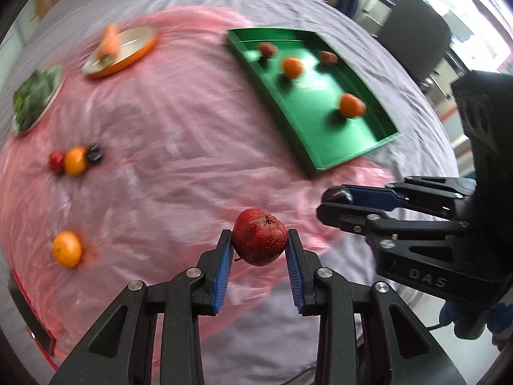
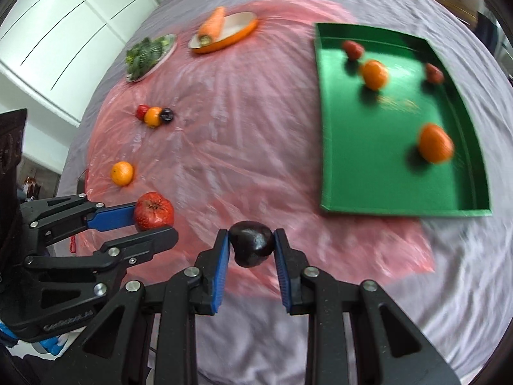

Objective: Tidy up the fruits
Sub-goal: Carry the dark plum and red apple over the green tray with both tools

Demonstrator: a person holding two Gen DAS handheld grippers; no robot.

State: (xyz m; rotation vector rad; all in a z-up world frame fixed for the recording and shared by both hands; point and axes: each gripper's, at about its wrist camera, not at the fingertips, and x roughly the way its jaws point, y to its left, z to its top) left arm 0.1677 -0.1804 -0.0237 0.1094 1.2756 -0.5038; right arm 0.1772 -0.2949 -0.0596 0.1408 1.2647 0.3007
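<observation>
The left tool [image 1: 259,239] is gripping a red apple [image 1: 259,236] between its blue pads, and the right tool [image 2: 251,247] is gripping a dark plum [image 2: 252,246] the same way; both fruits are hanging clear above the pink plastic sheet [image 1: 166,122] covering the table [image 2: 416,304]. The green tray [image 2: 323,122], already holding two oranges and two small red fruits, is lying ahead and to the right.

To do this carry well, each tool should be keeping its squeeze steady, coming in over the tray's near wall rather than clipping it, and lowering onto bare green floor away from the fruit already there, since round fruit is likely to roll. Releasing low would be limiting that.

The letters "DAS" are reading clearly on the right tool's body in the left wrist view; the lettering on the left tool's body in the right wrist view is too blurred to make out.
</observation>
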